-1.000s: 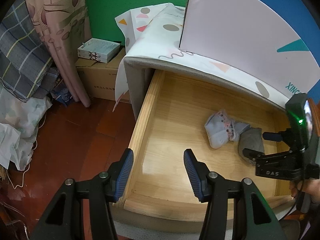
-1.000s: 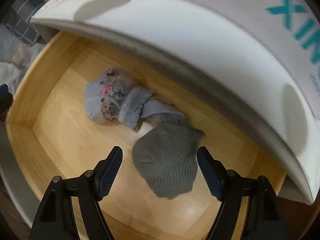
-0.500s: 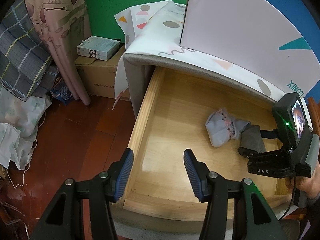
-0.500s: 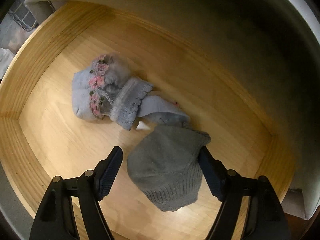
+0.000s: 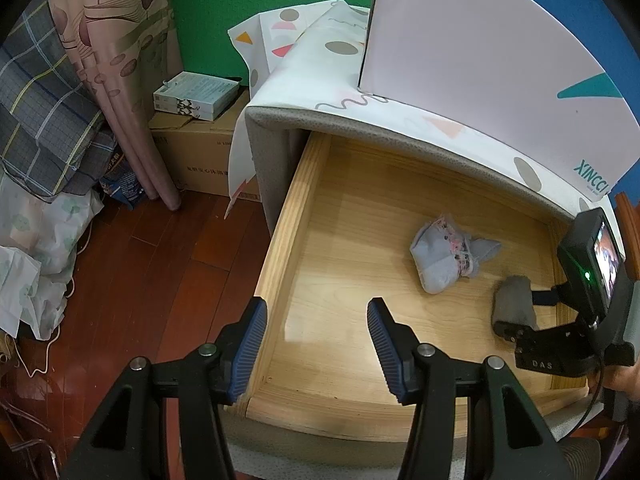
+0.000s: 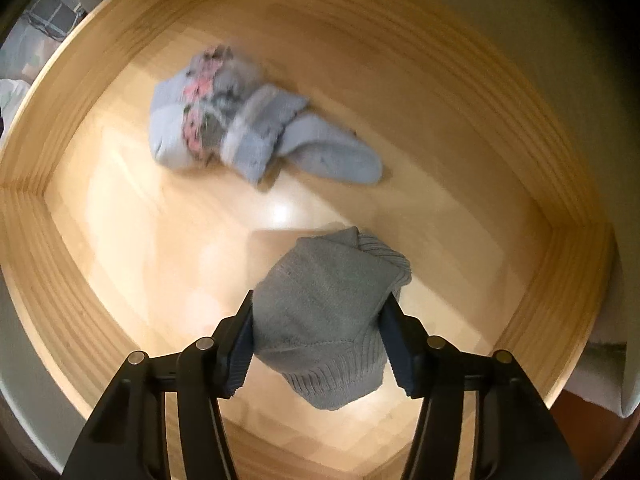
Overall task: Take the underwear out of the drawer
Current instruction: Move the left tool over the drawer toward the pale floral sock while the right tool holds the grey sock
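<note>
Motion blur is smearing the pale blue floral bundle (image 6: 224, 128) in the right wrist view, the cabinet top (image 5: 400, 128) is hiding the drawer's (image 5: 288, 240) back, and the right tool (image 5: 520, 312) is covering part of the grey knit piece (image 5: 514, 300).

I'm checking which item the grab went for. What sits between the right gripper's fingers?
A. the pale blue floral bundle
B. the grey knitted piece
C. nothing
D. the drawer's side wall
B: in the right wrist view the grey knitted piece sits between the closing jaws of the right gripper, both pads against its sides, while the pale blue floral bundle lies apart on the drawer floor.
</note>
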The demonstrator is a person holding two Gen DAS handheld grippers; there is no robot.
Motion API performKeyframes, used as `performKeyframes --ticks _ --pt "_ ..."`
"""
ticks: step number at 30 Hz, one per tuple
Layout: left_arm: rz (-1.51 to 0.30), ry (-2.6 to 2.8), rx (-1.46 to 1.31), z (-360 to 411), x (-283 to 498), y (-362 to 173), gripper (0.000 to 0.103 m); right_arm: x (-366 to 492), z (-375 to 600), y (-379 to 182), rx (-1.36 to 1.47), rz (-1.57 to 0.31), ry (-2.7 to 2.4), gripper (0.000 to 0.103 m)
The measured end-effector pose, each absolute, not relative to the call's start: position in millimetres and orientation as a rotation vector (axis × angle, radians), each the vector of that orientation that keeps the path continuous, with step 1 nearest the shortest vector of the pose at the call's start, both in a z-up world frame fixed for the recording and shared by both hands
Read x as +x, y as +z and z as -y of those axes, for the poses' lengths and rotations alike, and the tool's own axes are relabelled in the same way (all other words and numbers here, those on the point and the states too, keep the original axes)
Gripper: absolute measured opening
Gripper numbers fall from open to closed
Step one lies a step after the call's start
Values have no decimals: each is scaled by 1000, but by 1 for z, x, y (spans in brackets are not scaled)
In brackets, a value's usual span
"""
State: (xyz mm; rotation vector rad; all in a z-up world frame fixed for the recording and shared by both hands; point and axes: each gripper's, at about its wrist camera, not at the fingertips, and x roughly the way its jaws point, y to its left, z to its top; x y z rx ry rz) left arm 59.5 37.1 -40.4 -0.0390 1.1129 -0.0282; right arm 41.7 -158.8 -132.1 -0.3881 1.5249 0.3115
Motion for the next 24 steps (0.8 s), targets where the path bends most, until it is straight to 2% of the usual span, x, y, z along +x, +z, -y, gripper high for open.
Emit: performKeyframes --ticks 5,12,24 --pt "-1113 -29 -39 -37 60 -41 53 35 166 -137 -390 -1591 284 52" --pt "-1113 -29 -38 -37 60 -41 53 22 202 -149 -235 -1717 159 52" --pt "-1114 -27 -29 -36 60 -41 53 -1 242 -159 -54 -1775 -86 52"
